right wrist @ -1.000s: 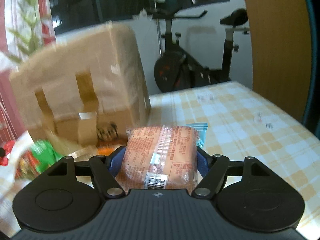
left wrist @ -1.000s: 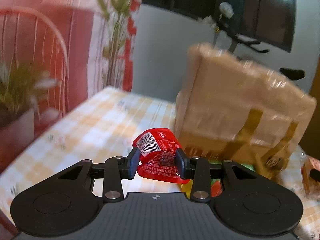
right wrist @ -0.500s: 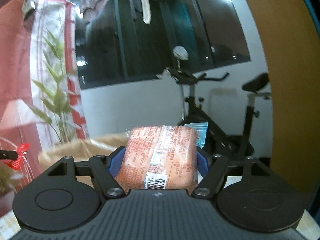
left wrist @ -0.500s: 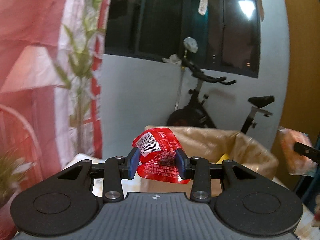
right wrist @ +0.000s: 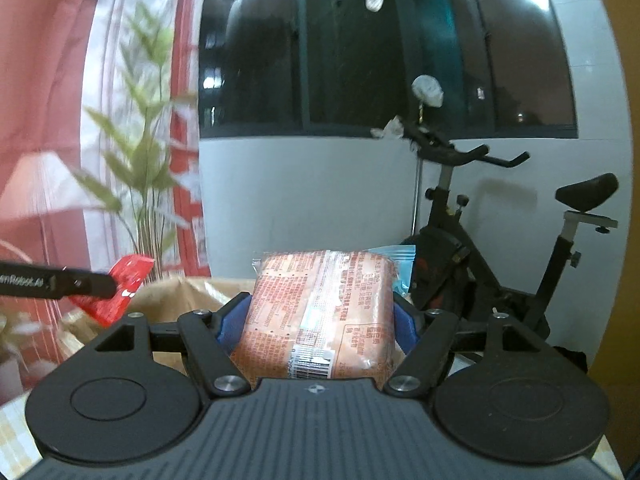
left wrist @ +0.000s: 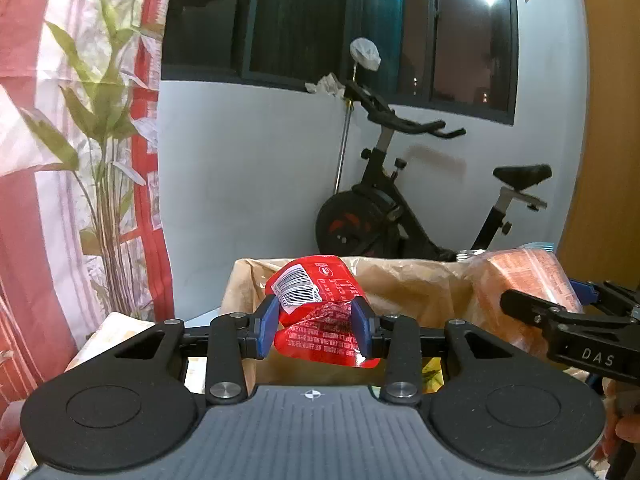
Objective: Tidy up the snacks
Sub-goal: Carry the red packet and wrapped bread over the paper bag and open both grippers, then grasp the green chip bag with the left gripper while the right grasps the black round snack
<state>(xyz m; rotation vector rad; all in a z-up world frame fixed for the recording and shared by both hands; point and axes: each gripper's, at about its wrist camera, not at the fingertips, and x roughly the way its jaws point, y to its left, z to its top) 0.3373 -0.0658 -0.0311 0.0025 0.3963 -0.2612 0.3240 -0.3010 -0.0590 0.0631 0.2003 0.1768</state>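
My left gripper (left wrist: 316,330) is shut on a crumpled red snack packet (left wrist: 320,312) with a white barcode, held above the open top of a brown cardboard box (left wrist: 400,284). My right gripper (right wrist: 316,320) is shut on an orange wrapped snack pack (right wrist: 320,312), with a light blue wrapper edge (right wrist: 394,256) behind it. The left wrist view shows the right gripper (left wrist: 576,308) with its orange pack (left wrist: 516,276) over the box's right side. The right wrist view shows the left gripper's finger (right wrist: 60,282) and the red packet (right wrist: 120,290) at the left, over the box's rim (right wrist: 180,292).
An exercise bike (left wrist: 400,208) stands behind the box against a white wall under dark windows. A tall green plant (left wrist: 100,120) and red-and-white curtain (left wrist: 24,80) fill the left. A checked tablecloth (left wrist: 120,324) shows at the box's left; a wooden panel (left wrist: 608,120) rises at right.
Both grippers rose from table level to the box's open top, each keeping its packet. The box's side, once filling the views, now shows only its rim. The grippers drew closer together.
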